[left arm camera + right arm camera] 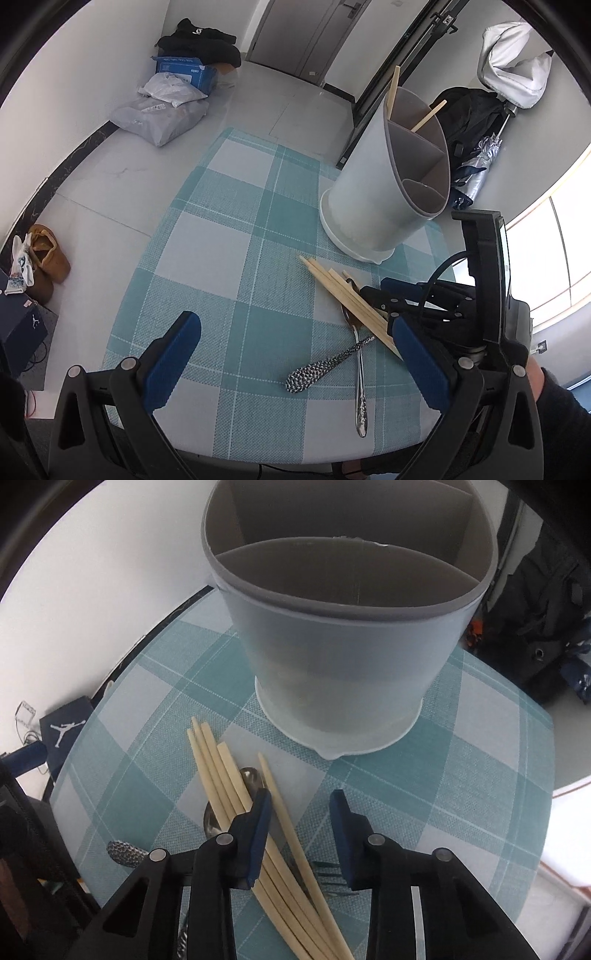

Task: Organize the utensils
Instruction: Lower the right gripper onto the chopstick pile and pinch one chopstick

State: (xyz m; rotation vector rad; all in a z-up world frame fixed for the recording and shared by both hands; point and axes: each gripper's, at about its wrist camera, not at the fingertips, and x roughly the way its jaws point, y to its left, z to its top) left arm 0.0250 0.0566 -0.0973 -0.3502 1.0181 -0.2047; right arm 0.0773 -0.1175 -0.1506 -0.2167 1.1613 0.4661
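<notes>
Right claw (300,821) lowered over the loose chopsticks (236,794) on the checked worktop (461,775), jaws partly open; 1 stick lies between the pads, not visibly pinched, the rest under the left pad. Left claw (291,354) hovers wide open and empty, clear of the pile. The divided utensil holder (373,192) stands just beyond, 2 chopsticks (428,116) already in its rear compartments. A patterned spoon (314,373) and steel spoon (360,373) lie crossed nearby.

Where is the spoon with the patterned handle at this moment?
In the left wrist view the patterned spoon lies on the checked mat, low and right of centre, crossed with a silver utensil, just below the loose chopsticks.
</notes>
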